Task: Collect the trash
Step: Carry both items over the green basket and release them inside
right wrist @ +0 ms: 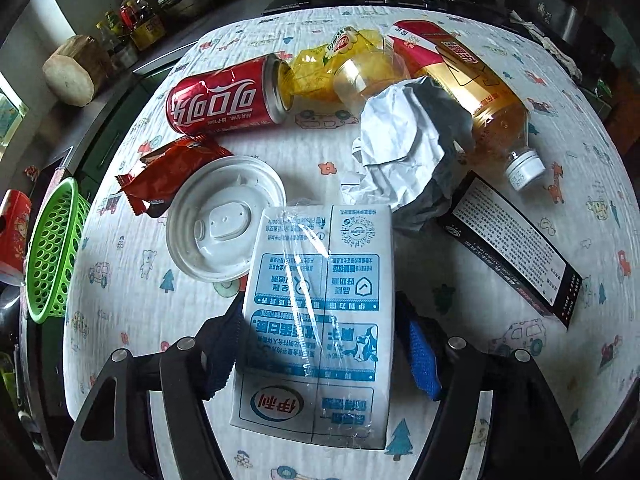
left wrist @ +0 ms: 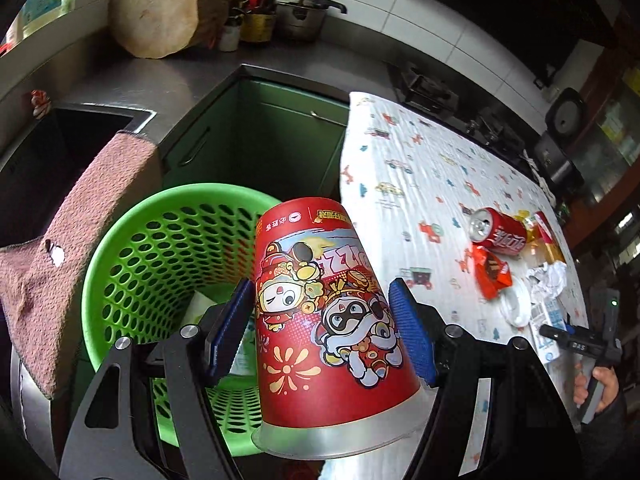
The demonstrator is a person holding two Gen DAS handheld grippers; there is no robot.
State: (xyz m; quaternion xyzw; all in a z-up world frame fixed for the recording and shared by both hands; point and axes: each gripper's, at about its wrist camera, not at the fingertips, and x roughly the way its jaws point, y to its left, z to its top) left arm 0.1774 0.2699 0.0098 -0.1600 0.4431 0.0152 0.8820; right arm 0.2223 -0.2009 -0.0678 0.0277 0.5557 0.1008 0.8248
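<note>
My left gripper [left wrist: 320, 286] is shut on an upside-down red paper cup [left wrist: 320, 292] with cartoon prints, held at the near rim of the green perforated basket [left wrist: 120, 240], beside the table edge. Something pale lies inside the basket. In the right wrist view a white and blue milk carton [right wrist: 320, 320] lies flat on the table between the fingers of my right gripper [right wrist: 319, 306]. They flank it closely, with a thin dark gap on the right side. The basket [right wrist: 52, 248] and cup [right wrist: 14, 228] show at the far left there.
On the patterned tablecloth [right wrist: 580, 160] lie a red cola can [right wrist: 224, 100], red wrapper [right wrist: 168, 176], white lid [right wrist: 224, 224], crumpled paper [right wrist: 404, 148], tea bottle [right wrist: 480, 92], yellow wrapper [right wrist: 320, 68] and black box [right wrist: 512, 240]. A brown cloth [left wrist: 72, 260] hangs by the sink [left wrist: 52, 152].
</note>
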